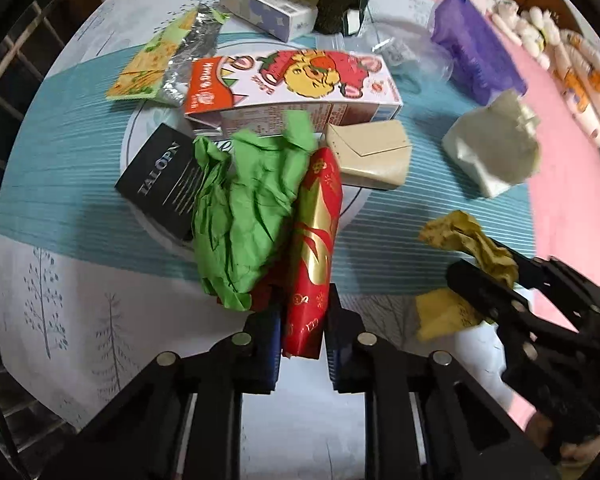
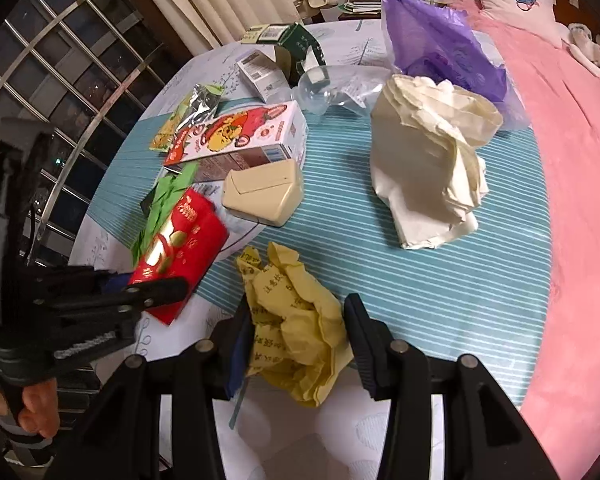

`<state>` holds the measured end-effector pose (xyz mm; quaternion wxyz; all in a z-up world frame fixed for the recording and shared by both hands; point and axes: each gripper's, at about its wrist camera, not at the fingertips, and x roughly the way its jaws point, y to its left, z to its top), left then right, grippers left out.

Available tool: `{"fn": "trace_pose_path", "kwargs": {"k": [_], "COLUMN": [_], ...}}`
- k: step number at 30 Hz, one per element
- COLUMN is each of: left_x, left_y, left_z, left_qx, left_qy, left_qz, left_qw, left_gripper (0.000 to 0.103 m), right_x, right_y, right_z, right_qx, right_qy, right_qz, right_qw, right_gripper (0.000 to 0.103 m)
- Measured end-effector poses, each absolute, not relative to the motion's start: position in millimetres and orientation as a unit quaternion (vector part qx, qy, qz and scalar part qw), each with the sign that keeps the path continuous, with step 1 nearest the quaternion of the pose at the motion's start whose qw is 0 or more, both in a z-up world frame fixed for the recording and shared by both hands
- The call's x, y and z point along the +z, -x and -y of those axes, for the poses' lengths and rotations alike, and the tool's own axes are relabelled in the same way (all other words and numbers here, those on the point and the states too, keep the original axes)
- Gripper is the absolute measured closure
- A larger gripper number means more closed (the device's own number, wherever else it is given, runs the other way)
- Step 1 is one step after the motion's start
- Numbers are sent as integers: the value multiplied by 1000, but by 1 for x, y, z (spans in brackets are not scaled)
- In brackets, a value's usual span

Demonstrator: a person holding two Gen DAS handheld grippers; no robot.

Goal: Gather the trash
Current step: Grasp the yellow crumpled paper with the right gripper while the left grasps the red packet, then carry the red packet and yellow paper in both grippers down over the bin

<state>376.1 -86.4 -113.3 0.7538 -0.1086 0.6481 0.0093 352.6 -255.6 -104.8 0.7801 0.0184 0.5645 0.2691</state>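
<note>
Left fingers [image 1: 302,344] clamped on red packet [image 1: 316,248], right fingers [image 2: 298,344] on yellow paper [image 2: 296,332].

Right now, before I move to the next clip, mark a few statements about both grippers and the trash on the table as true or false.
1. The left gripper is shut on the red and gold packet. True.
2. The right gripper holds the green paper. False: crumpled yellow paper sits between its fingers; the green paper lies beside the red and gold packet.
3. The strawberry bear carton lies on its side. True.
4. The purple bag covers the beige case. False: the beige case lies uncovered, apart from it.
</note>
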Motion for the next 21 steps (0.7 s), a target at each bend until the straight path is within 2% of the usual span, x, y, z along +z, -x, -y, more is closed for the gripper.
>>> {"fn": "trace_pose_path", "kwargs": {"k": [11,21], "left_x": [-81,-67], "left_y": [-354,-326], "left_z": [48,35], "left_qx": [-38,-49], "left_qy": [198,182], "left_qz": [-638,-618], "left_qw": [743,763], "left_gripper": [86,86], "right_x": [-93,-79], "right_y": [-344,-325], "right_z": [240,222], "right_qx": [286,296], "right_qy": [-34,-29], "right_qz": [-559,-549], "right_qw": [777,781], "right_gripper": [58,58]}}
